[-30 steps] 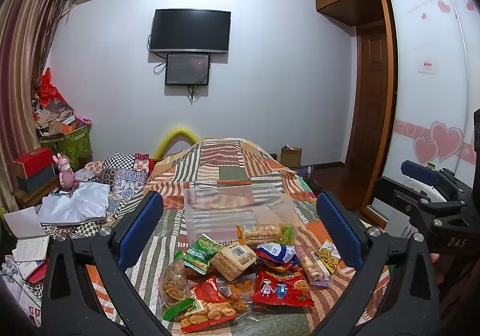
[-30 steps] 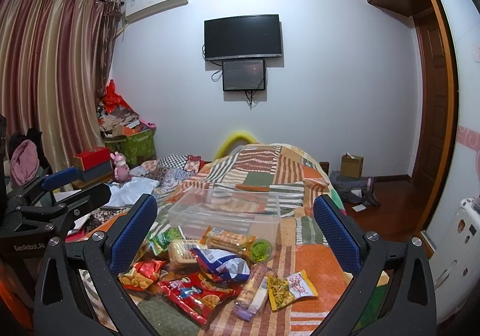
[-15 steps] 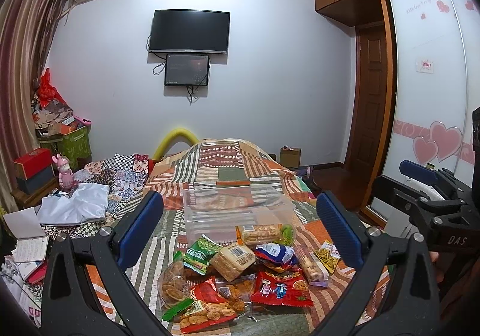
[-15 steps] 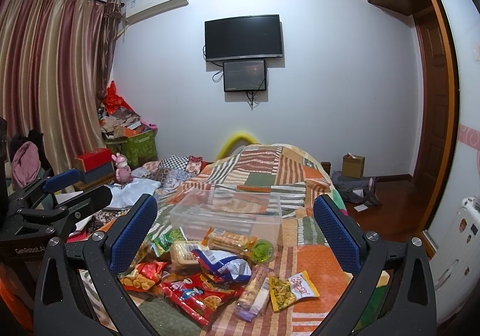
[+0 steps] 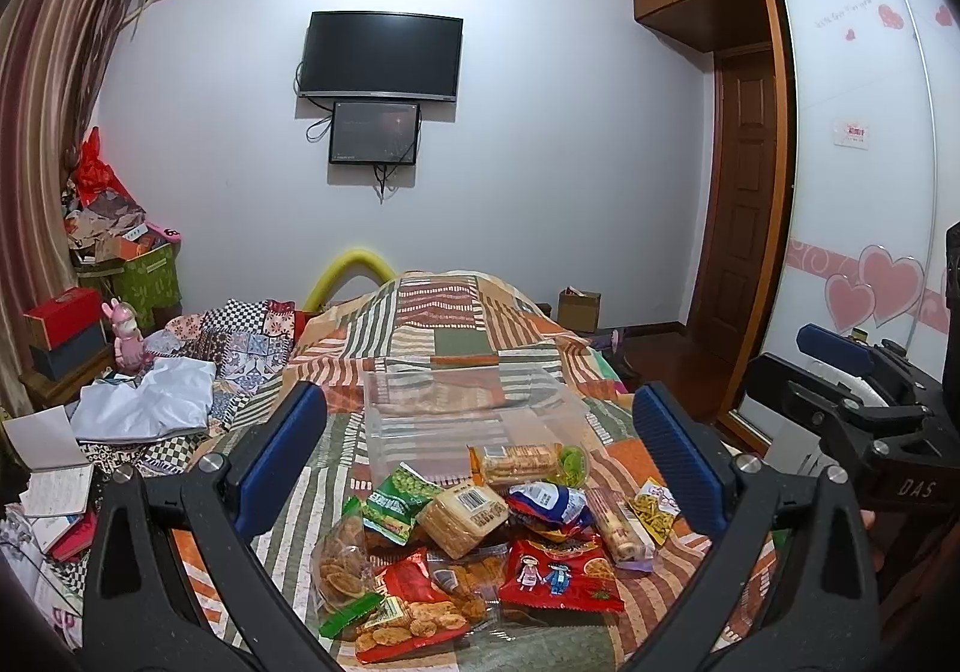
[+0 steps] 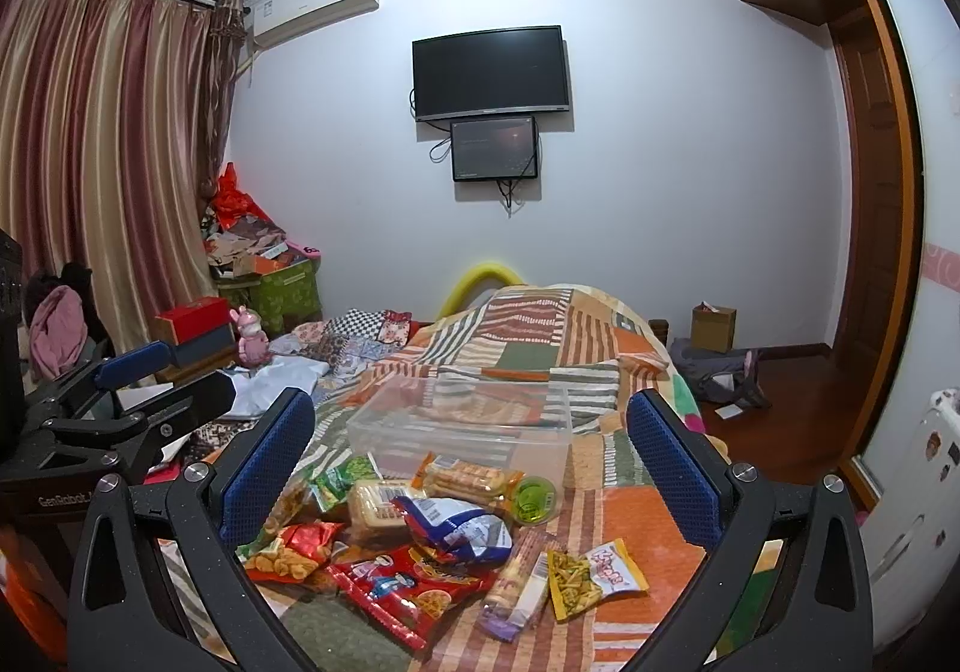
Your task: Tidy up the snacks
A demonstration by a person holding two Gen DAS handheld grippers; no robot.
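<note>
Nothing has shifted since the earlier frames: both grippers hover as before above the patchwork bed (image 5: 456,312). Jaws of the left gripper (image 5: 480,456) stand wide apart, holding nothing; the right gripper (image 6: 471,456) is spread likewise and empty. Snack packets (image 5: 480,540) lie heaped on the bedspread, the nearest touching the front wall of the clear plastic bin (image 5: 474,414).

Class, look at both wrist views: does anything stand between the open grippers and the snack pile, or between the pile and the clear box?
Nothing visible does. The snack pile lies bare below the left gripper and right gripper. The clear box sits lidless just behind it.
</note>
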